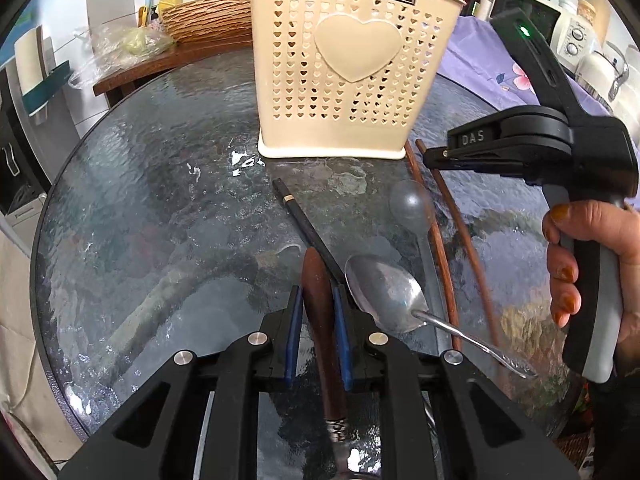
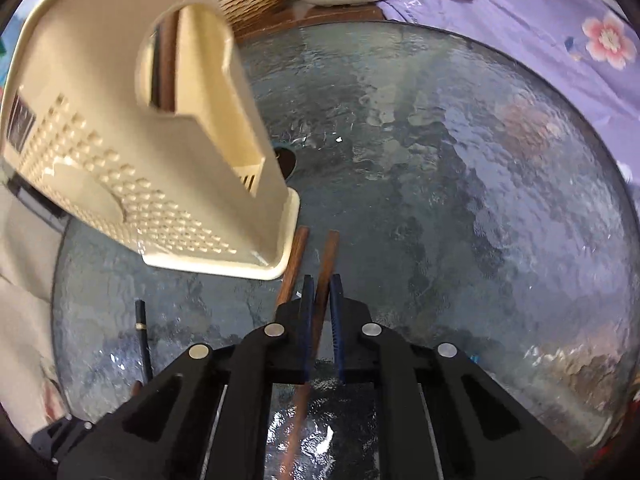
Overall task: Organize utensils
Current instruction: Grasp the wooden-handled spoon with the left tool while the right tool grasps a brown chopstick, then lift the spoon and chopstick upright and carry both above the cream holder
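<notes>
Left gripper [image 1: 318,300] straddles the brown wooden handle [image 1: 320,320] of one utensil lying on the glass bench [image 1: 160,240]; both blue pads sit close along the handle's sides at a narrow gap, but contact cannot be confirmed. Right gripper [image 2: 321,300] stands at a narrow gap around one brown chopstick [image 2: 326,264], with its left pad against the stick and its right pad slightly apart.

Utensil count on the bench, left wrist view:
- Two brown chopsticks [image 1: 440,240], lying side by side, their far ends near the holder's base.
- One black chopstick [image 1: 304,224] with a light band, running diagonally toward the left gripper.
- One metal spoon [image 1: 384,296], bowl just beside the left gripper's right finger.
- One translucent grey spoon [image 1: 408,204], lying between the black chopstick and the brown pair.

One cream utensil holder [image 1: 344,72] with heart-shaped perforations stands upright on the bench beyond the utensils. In the right wrist view, one dark brown stick-like item [image 2: 166,68] shows through the holder's side opening.
</notes>
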Tool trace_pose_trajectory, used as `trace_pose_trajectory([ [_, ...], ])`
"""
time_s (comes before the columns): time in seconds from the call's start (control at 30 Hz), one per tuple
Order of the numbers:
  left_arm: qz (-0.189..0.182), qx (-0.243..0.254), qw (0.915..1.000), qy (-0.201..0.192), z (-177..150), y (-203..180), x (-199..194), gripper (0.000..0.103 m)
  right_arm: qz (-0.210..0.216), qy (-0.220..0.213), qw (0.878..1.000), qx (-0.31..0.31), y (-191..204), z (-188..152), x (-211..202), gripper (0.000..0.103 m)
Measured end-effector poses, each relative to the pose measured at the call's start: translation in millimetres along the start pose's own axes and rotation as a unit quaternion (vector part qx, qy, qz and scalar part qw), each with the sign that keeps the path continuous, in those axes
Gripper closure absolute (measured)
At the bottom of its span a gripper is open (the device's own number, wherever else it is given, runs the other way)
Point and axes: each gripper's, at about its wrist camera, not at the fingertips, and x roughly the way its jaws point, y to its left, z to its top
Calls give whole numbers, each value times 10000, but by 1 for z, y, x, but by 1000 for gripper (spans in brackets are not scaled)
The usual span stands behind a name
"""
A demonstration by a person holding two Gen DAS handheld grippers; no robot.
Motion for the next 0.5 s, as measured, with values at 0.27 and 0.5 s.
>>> trace_pose_trajectory([
  [0.27,-114,-204,9996,-162,9,10,-4,88,547,-365,9957,648,-27,5,-10,96],
  [0.5,-254,-425,9973,-550,20,22,-29,88,757,-1130,9893,527,-34,7,-52,96],
])
